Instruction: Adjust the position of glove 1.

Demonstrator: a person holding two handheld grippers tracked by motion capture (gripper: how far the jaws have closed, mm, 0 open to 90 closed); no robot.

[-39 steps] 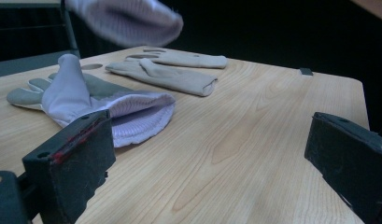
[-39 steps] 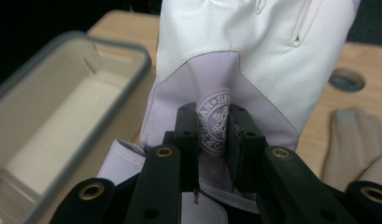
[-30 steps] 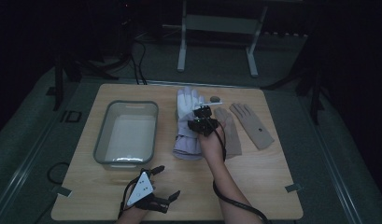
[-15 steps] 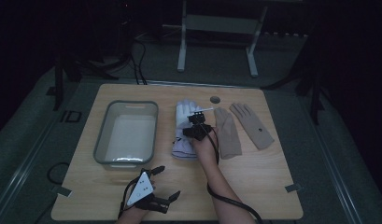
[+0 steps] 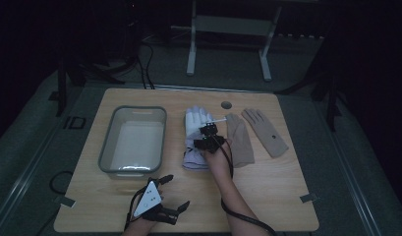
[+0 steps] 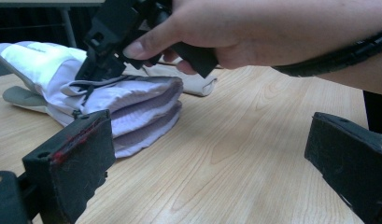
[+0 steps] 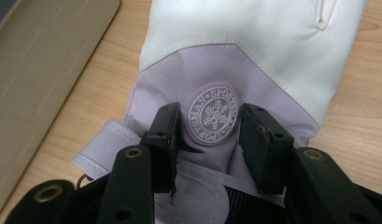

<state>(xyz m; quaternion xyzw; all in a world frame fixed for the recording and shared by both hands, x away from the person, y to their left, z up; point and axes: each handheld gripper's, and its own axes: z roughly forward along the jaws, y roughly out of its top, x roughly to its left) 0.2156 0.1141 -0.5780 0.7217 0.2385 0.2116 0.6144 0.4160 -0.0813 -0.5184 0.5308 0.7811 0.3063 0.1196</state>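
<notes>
Right gripper [image 7: 209, 140]: jaws, just opened partway, straddle the round emblem on the white-and-lilac ski glove [image 7: 254, 51] directly beneath; pads apparently not yet pinching fabric. Pickup pending. Left gripper [image 5: 171, 194]: open, empty, idle well behind. Tray [image 5: 107, 147]: leftward, unfilled.

high view: fixed above the near table [image 5: 267, 196] edge, faces forward and down, far off.
left gripper view: low over the tabletop, level, looks toward 1 o'clock at the white glove [image 6: 132, 98] cuff, near.
right gripper view: straight down on white glove, very close, round logo patch [image 7: 213, 115] at centre.
shared: white glove [image 5: 196, 132] in all three.
</notes>
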